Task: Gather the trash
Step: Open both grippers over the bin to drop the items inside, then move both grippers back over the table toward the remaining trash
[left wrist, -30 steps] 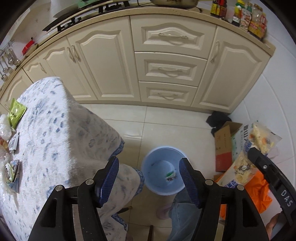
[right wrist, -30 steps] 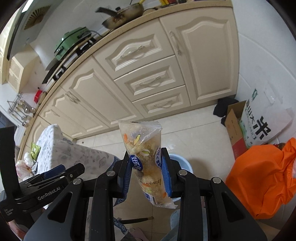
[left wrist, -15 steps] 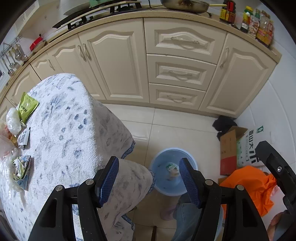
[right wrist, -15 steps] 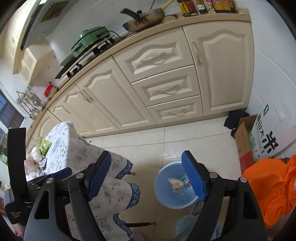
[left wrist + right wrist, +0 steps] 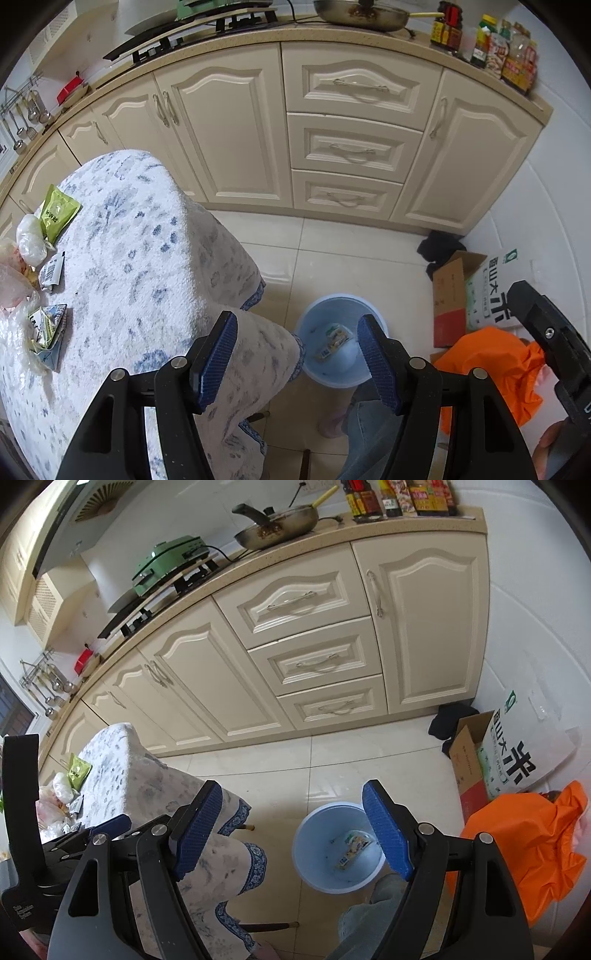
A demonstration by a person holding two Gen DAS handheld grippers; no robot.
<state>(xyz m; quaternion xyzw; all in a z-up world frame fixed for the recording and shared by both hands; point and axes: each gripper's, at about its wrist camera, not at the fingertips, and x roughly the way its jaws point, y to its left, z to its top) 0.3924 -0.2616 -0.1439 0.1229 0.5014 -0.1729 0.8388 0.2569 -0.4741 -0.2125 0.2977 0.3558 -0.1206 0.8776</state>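
Note:
A pale blue bin (image 5: pixel 314 365) stands on the tiled floor beside the cloth-covered table (image 5: pixel 140 258). A clear snack packet (image 5: pixel 334 341) lies inside it, also seen in the right wrist view as the packet (image 5: pixel 354 849) in the bin (image 5: pixel 314 867). My right gripper (image 5: pixel 291 786) hangs above the bin, open and empty. My left gripper (image 5: pixel 295 317) is open too, with nothing between its pads, over the table's corner. On the table's far left lie a green packet (image 5: pixel 57 212), a white bag (image 5: pixel 31 240) and small wrappers (image 5: pixel 46 328).
Cream cabinets (image 5: pixel 351 147) run along the back. At the right stand a cardboard box (image 5: pixel 448 295), a rice bag (image 5: pixel 495 291) and an orange bag (image 5: pixel 491 369). A black cloth (image 5: pixel 439 247) lies in the corner. A person's trouser leg (image 5: pixel 365 417) and slipper are below the bin.
My right gripper opened and let go of the snack packet, which now lies in the bin. Both grippers rose a little and the left one shifted, showing more of the table.

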